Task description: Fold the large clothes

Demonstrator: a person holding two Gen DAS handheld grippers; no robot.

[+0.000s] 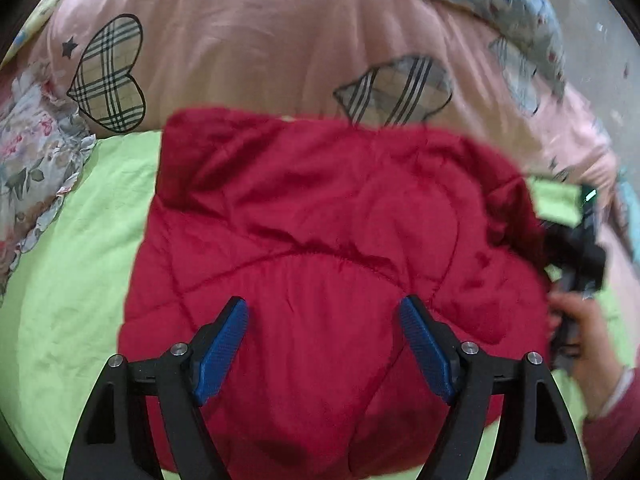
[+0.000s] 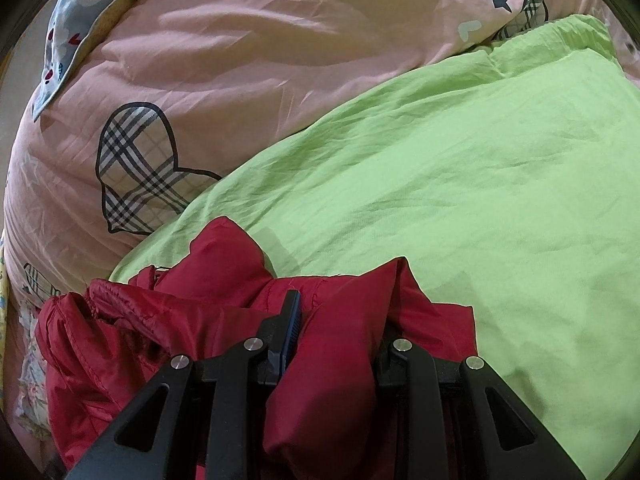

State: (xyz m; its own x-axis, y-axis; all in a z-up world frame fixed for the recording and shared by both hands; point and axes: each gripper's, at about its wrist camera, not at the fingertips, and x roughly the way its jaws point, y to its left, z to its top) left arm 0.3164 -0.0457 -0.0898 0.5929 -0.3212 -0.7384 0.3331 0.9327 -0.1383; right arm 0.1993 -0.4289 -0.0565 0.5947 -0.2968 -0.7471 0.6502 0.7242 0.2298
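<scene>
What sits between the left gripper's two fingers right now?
Only the red jacket: in the left wrist view it fills the gap of the open left gripper, ungripped.

Nothing readable anywhere, honestly: no words, labels, brands or numbers on any fabric or gear in either wrist view.

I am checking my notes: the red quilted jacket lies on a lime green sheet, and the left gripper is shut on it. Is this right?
One detail is wrong. The left gripper is open above the red quilted jacket, as the left wrist view shows. The right gripper is the one clamping it. The jacket does lie on the lime green sheet.
</scene>
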